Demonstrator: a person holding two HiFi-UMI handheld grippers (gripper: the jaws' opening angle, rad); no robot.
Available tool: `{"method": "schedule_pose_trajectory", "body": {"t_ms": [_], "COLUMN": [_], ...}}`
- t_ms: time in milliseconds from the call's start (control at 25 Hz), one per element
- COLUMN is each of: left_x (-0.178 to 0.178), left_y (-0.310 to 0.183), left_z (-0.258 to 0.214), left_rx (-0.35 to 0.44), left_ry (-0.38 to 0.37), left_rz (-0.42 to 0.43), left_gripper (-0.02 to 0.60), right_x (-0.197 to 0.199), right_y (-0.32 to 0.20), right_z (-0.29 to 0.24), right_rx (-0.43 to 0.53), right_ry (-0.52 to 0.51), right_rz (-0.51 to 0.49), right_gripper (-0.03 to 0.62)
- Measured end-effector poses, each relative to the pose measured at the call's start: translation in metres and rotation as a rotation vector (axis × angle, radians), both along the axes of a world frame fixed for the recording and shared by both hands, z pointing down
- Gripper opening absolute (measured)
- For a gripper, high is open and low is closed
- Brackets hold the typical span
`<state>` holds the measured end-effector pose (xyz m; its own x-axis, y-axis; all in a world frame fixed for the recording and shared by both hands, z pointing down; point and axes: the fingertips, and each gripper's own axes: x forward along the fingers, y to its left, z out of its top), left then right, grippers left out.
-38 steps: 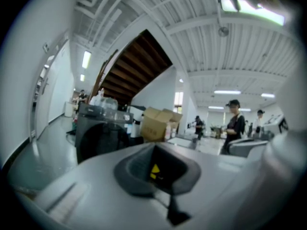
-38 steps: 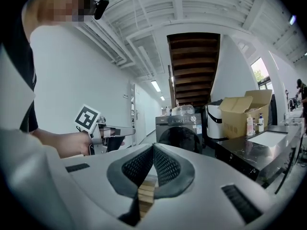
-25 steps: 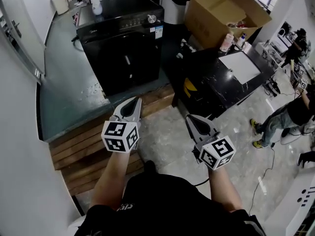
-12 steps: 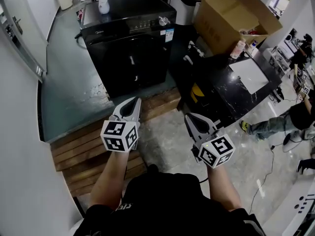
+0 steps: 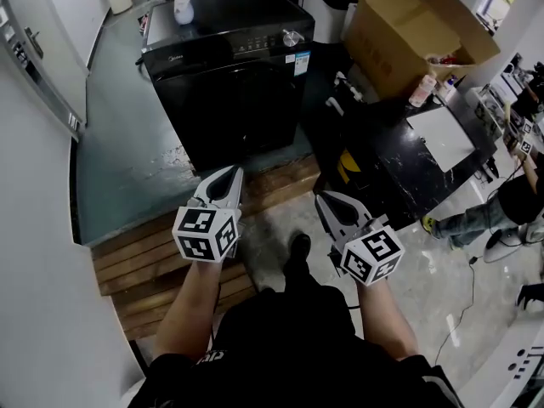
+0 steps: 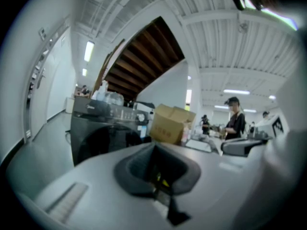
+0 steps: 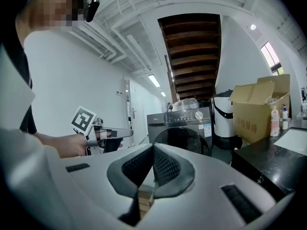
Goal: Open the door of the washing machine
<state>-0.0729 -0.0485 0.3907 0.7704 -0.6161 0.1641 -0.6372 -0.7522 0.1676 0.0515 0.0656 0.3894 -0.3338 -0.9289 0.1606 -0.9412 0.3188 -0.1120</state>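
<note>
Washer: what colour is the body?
The washer is black; the head view shows it best.

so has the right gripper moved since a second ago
Yes. The right gripper has moved forward: its tip now lies nearer the end of the wooden step and the washing machine than it did.

The head view looks steeply down from high in front of the glossy black front-loading washing machine (image 5: 225,75). It stands well back and takes in the machine's top and door. The left gripper view rides on the left gripper (image 5: 228,173), low and roughly level, and is aimed a little to the right of the machine. The right gripper view, on the right gripper (image 5: 328,201), faces the machine's door nearly head-on. All three views share the machine and the open brown cardboard box (image 5: 408,32) to its right.
</note>
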Motion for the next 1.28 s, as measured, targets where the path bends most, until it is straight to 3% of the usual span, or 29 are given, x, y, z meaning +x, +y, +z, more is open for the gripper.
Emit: {"method": "schedule_pose_trajectory", "body": {"t_ms": [480, 1000, 1280], "left_x": [0.059, 0.136, 0.149], "left_y": [-0.099, -0.207, -0.234], "left_z": [0.000, 0.008, 0.010], "left_rx": [-0.010, -0.049, -0.050], "left_ry": [0.006, -0.044, -0.062], "left_rz": [-0.058, -0.121, -0.163], "left_gripper": [0.008, 0.008, 0.008], "right_x": [0.059, 0.140, 0.151], "right_y": [-0.109, -0.227, -0.269], "right_z": [-0.004, 0.016, 0.020], "right_rx": [0.016, -0.044, -0.051], "right_ry": [0.002, -0.053, -0.078], "right_rz": [-0.088, -0.169, -0.232], "right_gripper": [-0.006, -0.006, -0.006]}}
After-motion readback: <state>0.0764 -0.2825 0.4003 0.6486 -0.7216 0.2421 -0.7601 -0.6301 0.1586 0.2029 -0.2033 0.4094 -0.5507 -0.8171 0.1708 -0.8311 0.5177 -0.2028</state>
